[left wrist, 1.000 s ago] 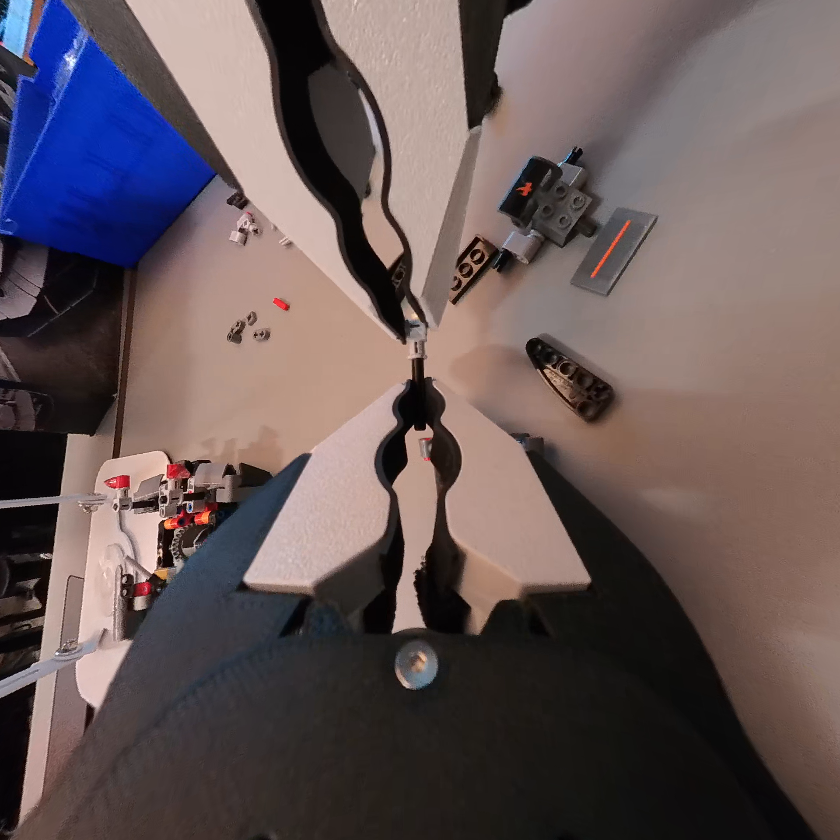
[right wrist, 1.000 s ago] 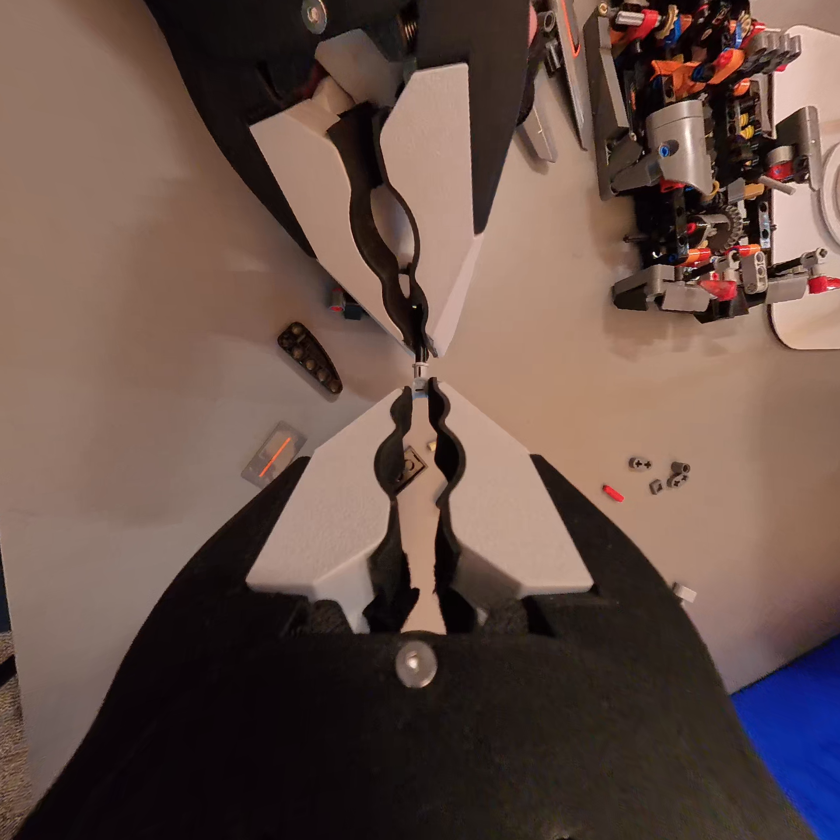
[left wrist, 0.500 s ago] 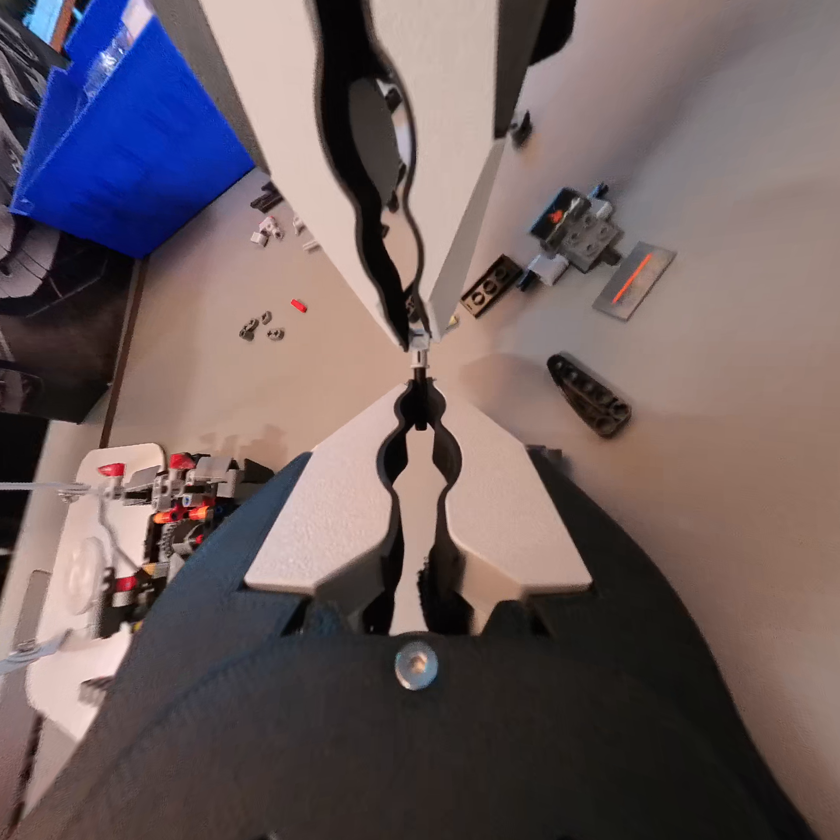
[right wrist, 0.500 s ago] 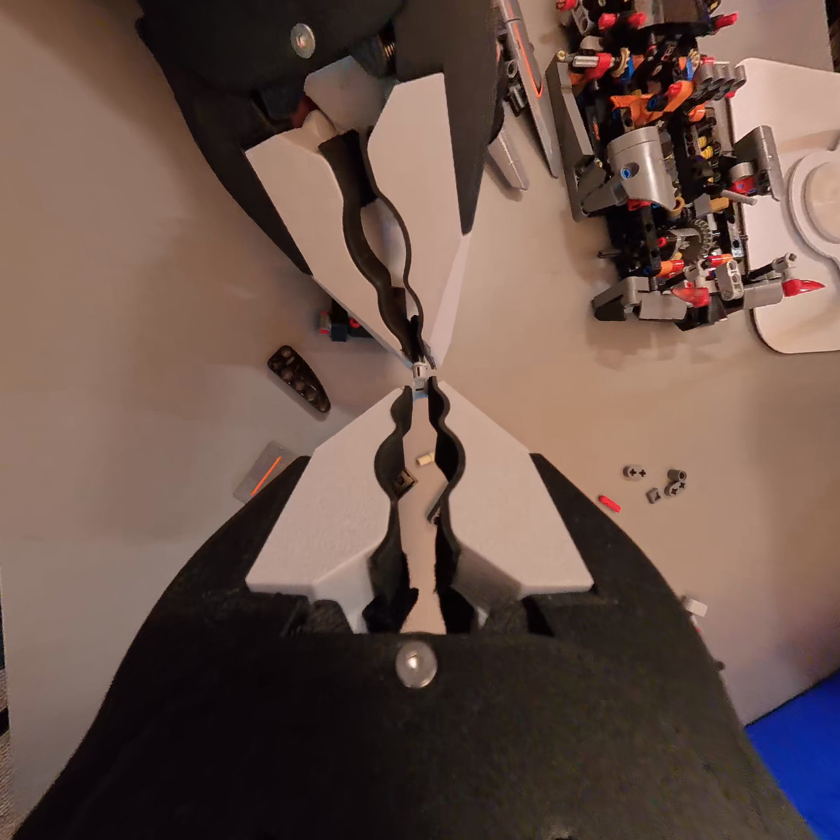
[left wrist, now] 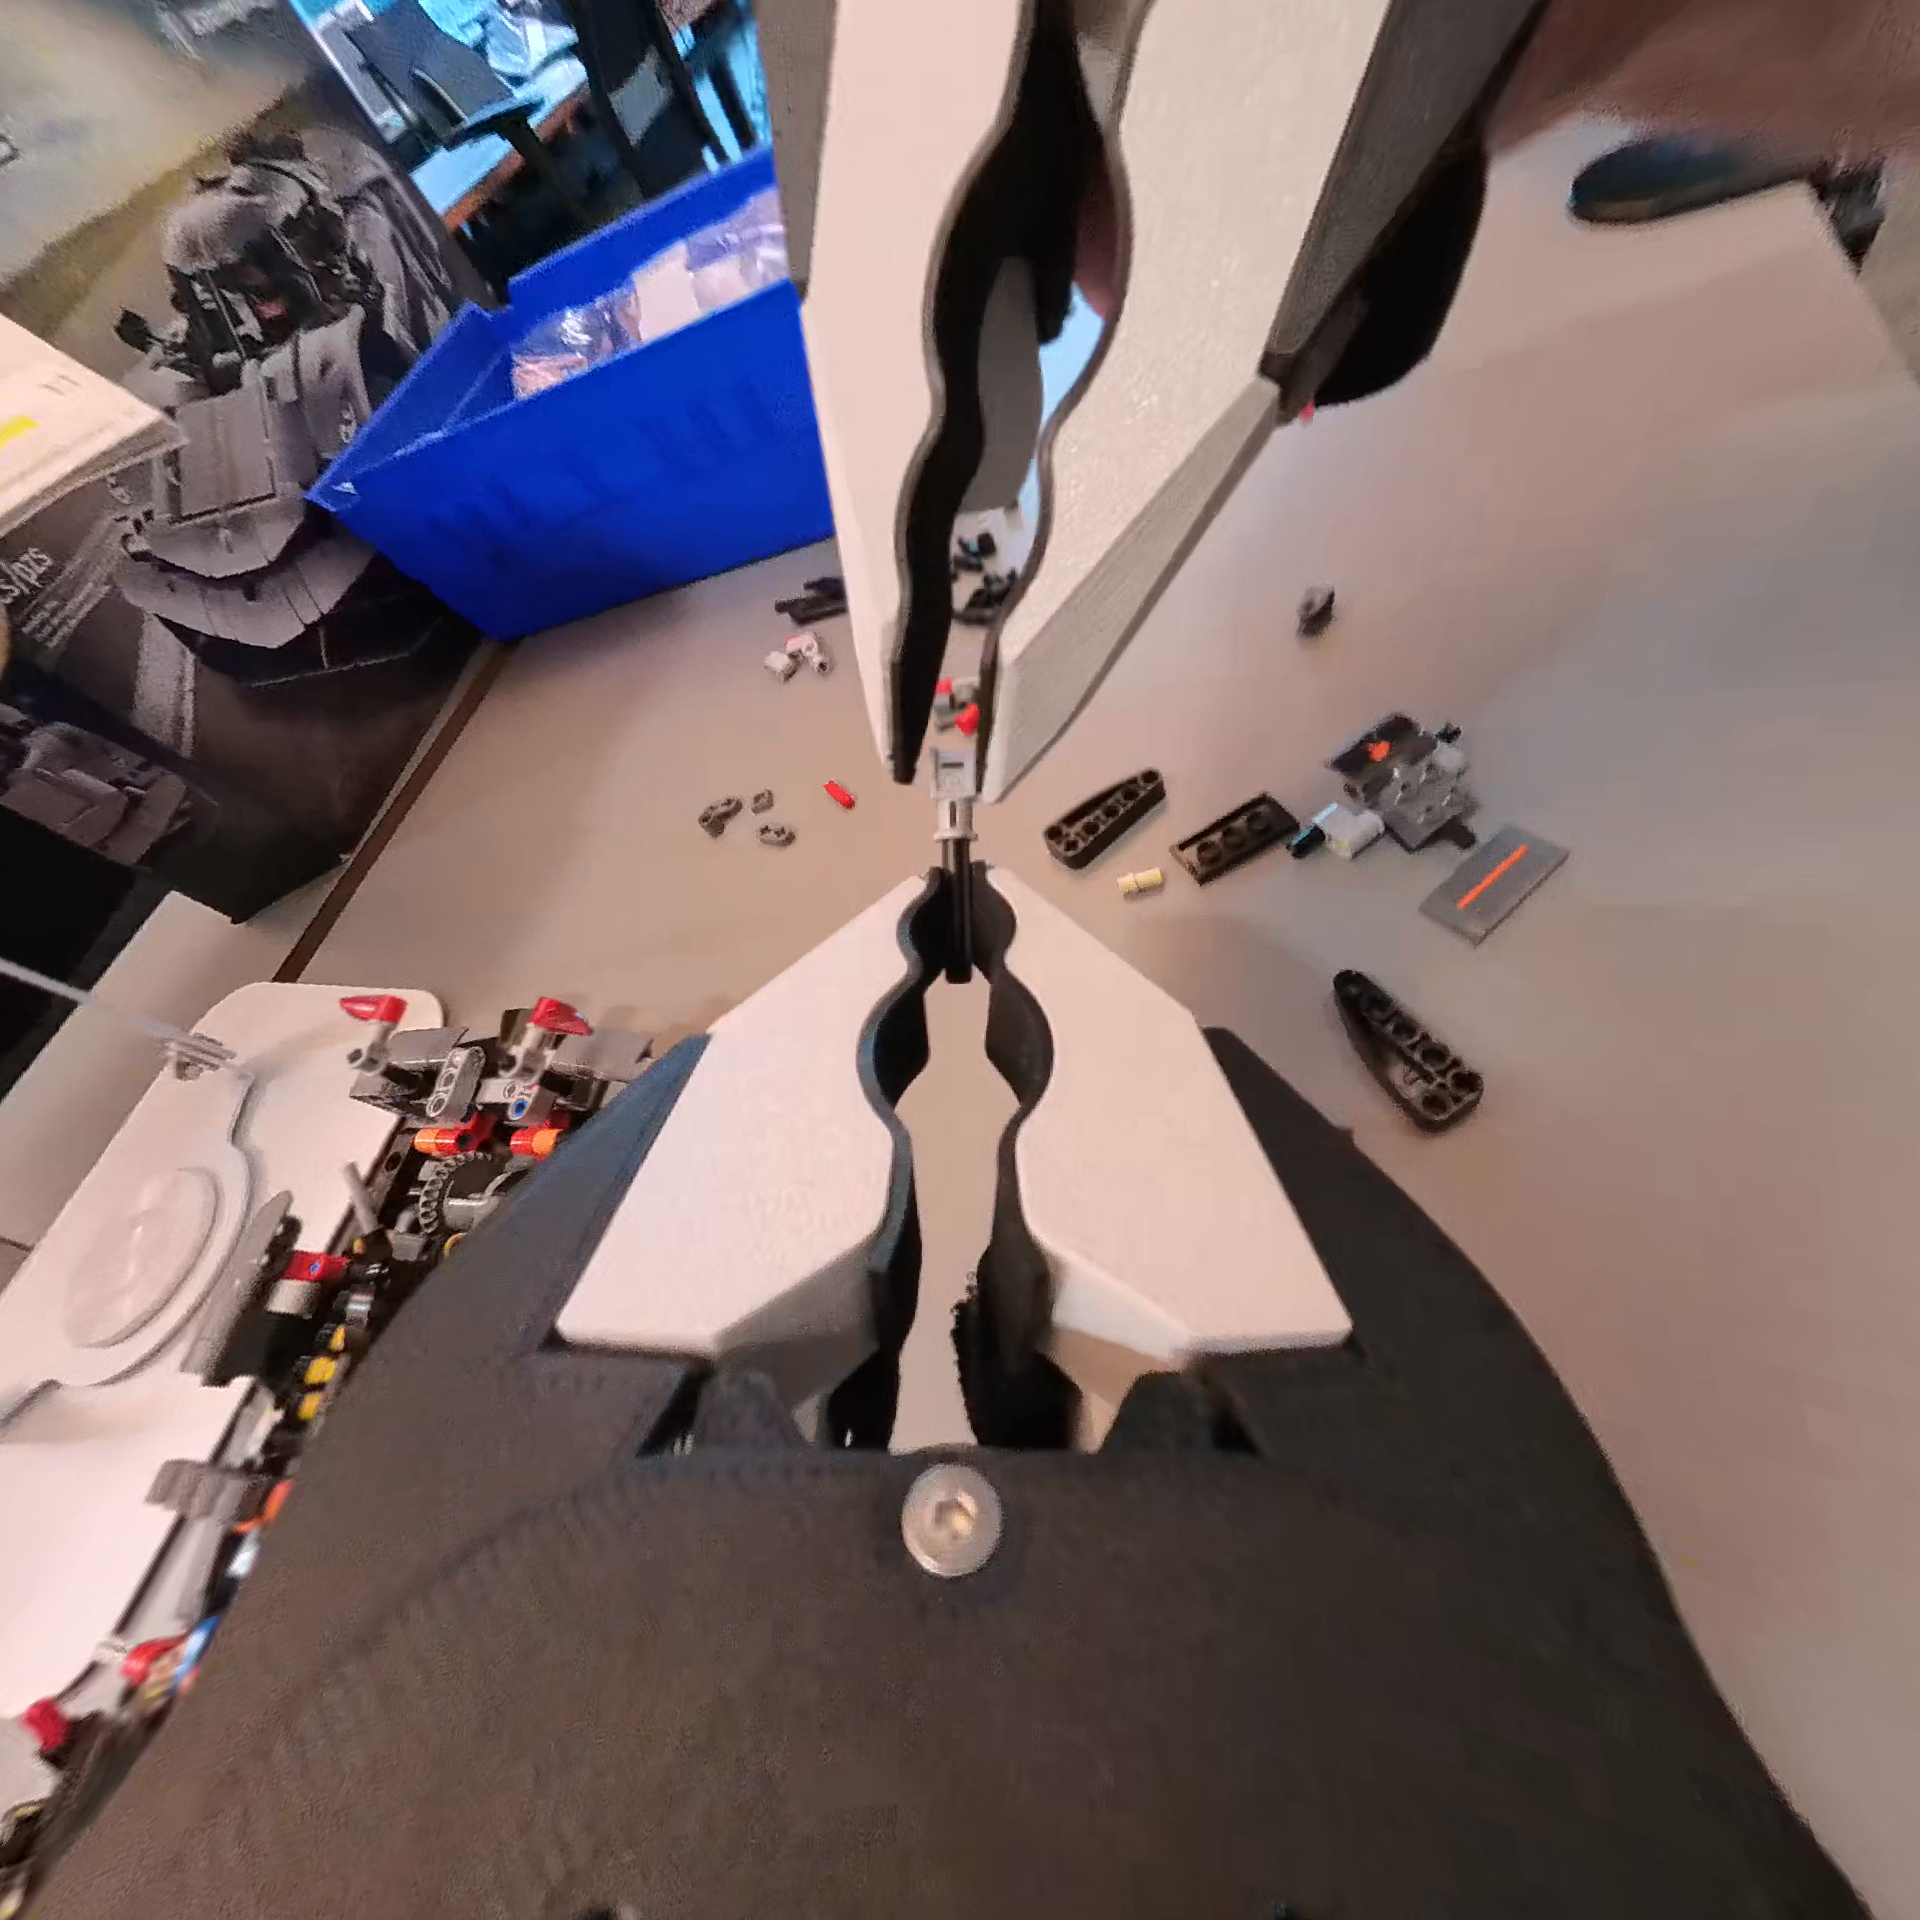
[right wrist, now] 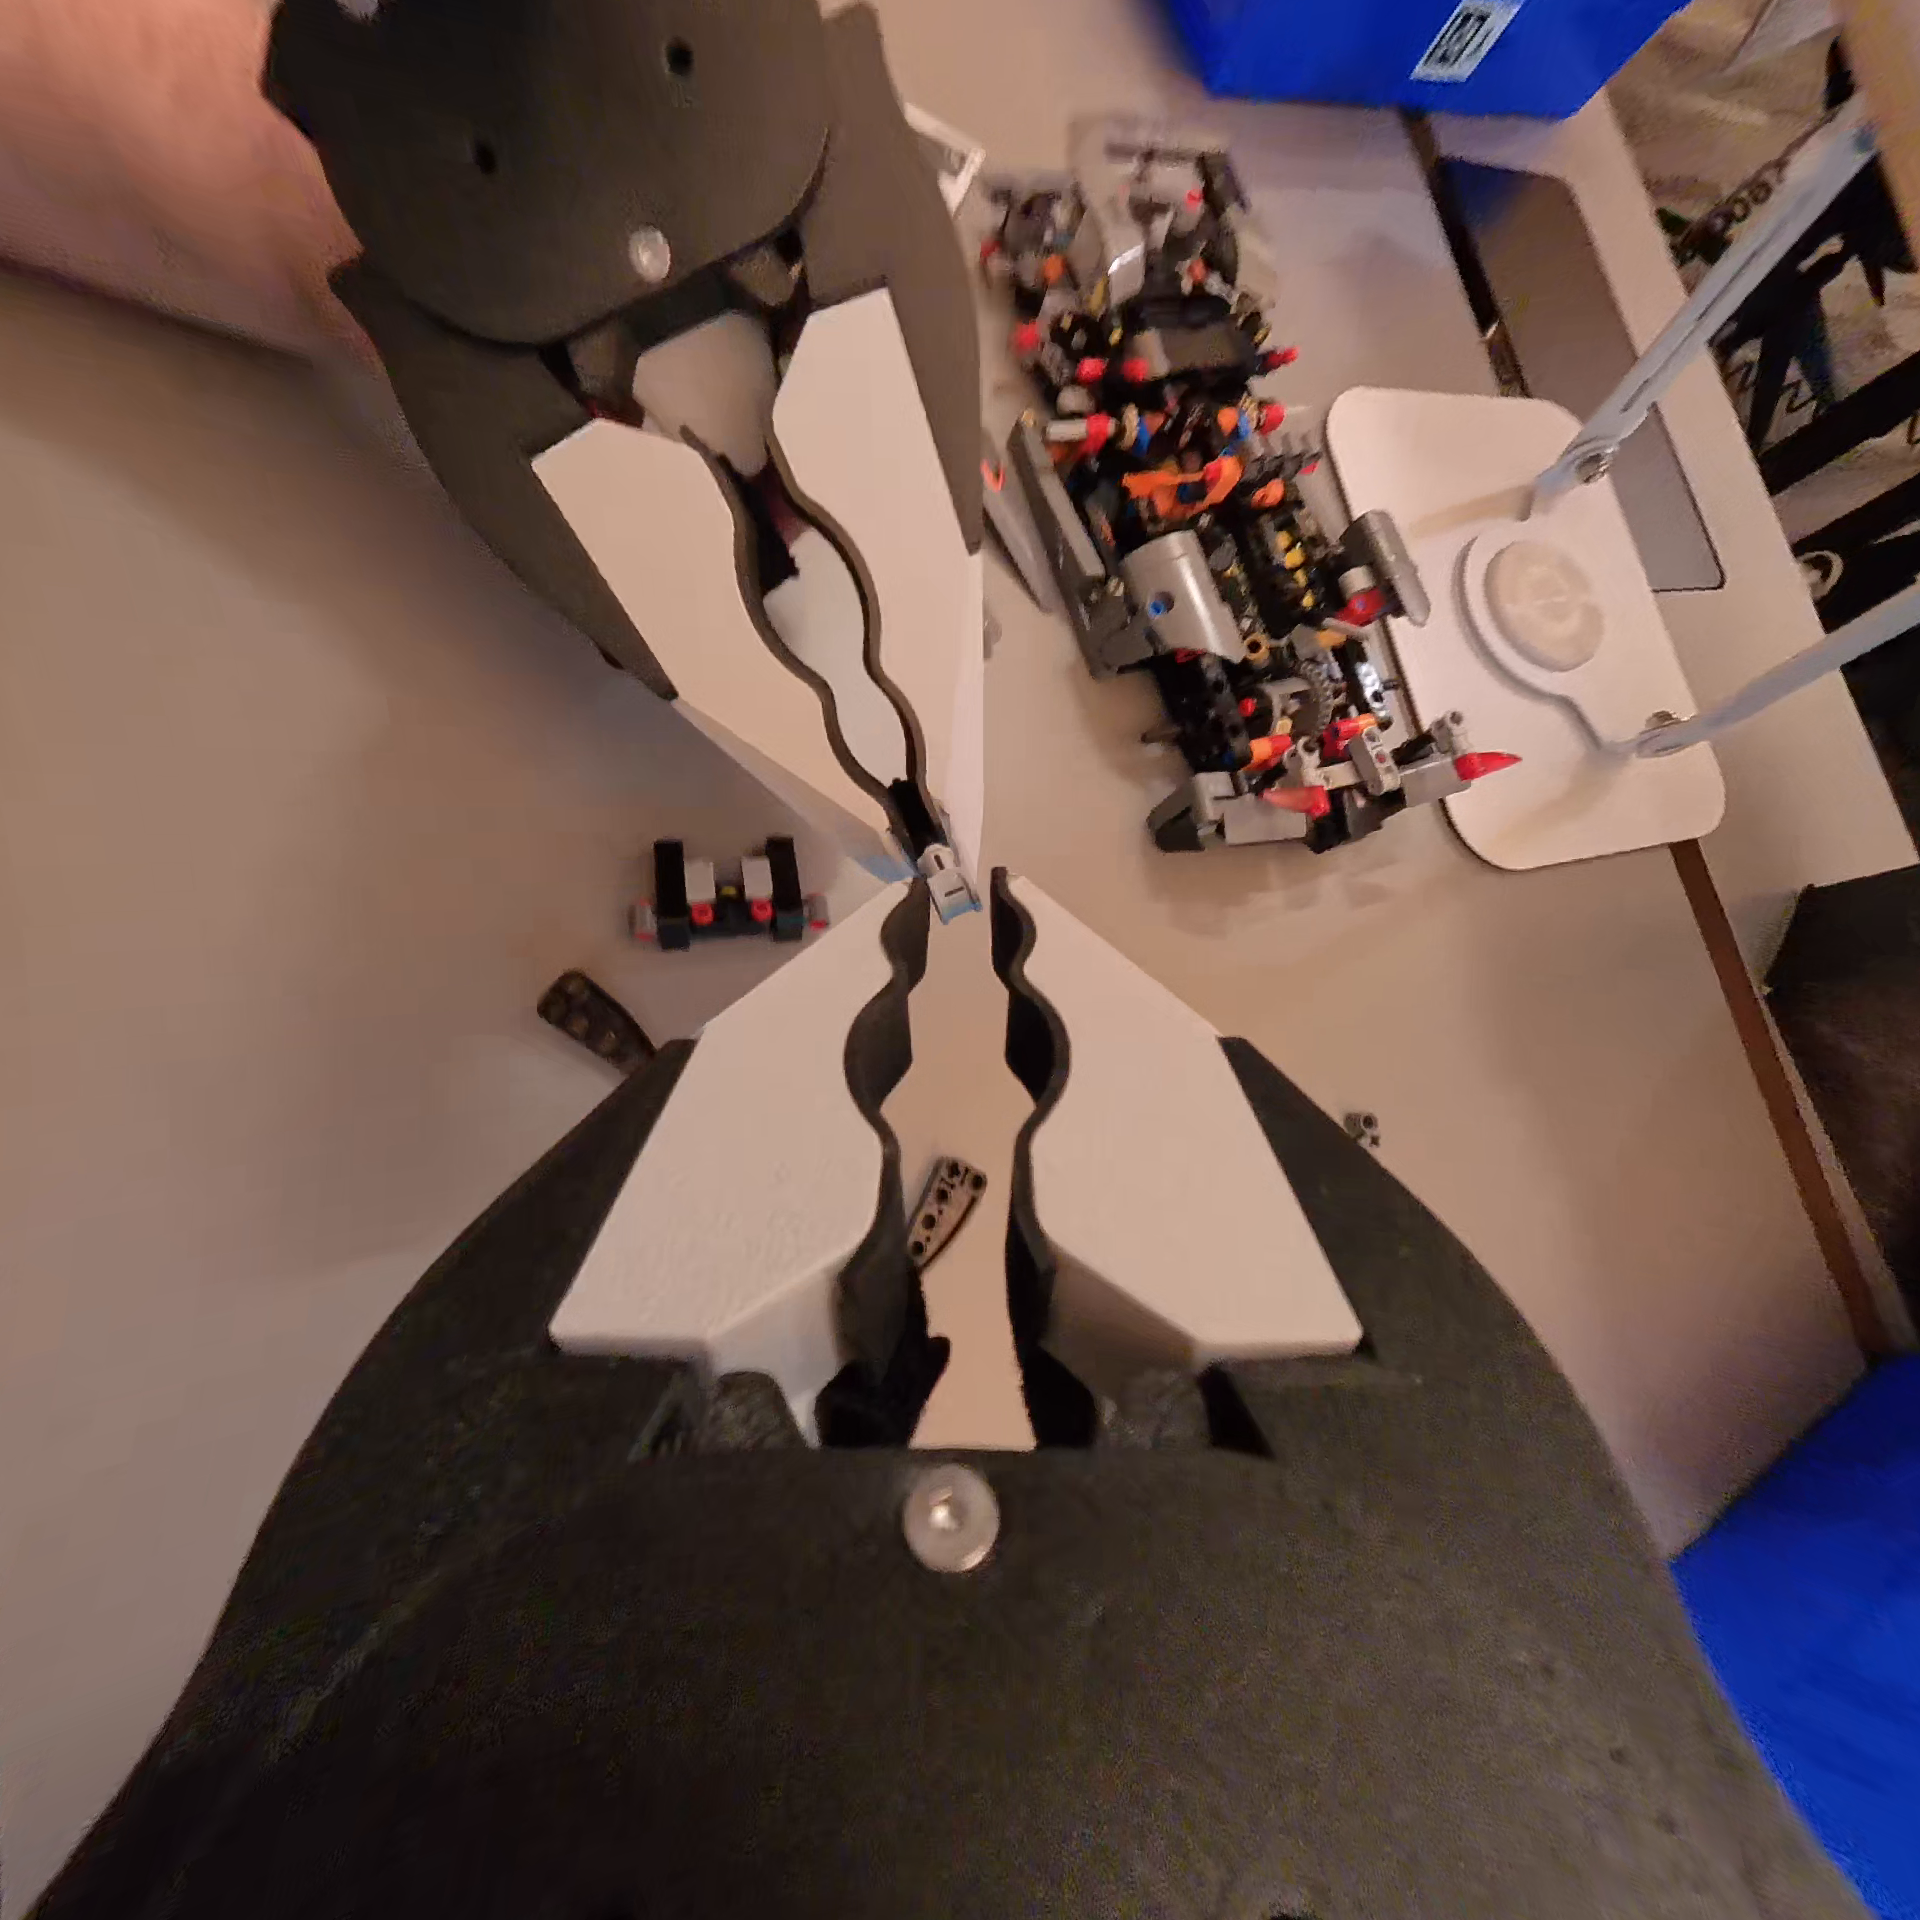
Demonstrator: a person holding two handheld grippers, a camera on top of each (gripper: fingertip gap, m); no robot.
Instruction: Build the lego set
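right gripper (right wrist: 958, 902) has parted; left gripper (left wrist: 956, 902) (closed) pinches black axle (left wrist: 957, 920).

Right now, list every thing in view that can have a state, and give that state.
Left tool: shut on the black rod.
Right tool: open a little, tips either side of the grey connector.
Grey connector: seated on the rod's end, off the table.
Model: partly built, resting on the table.
Blue bin: open-topped, clear bags inside.
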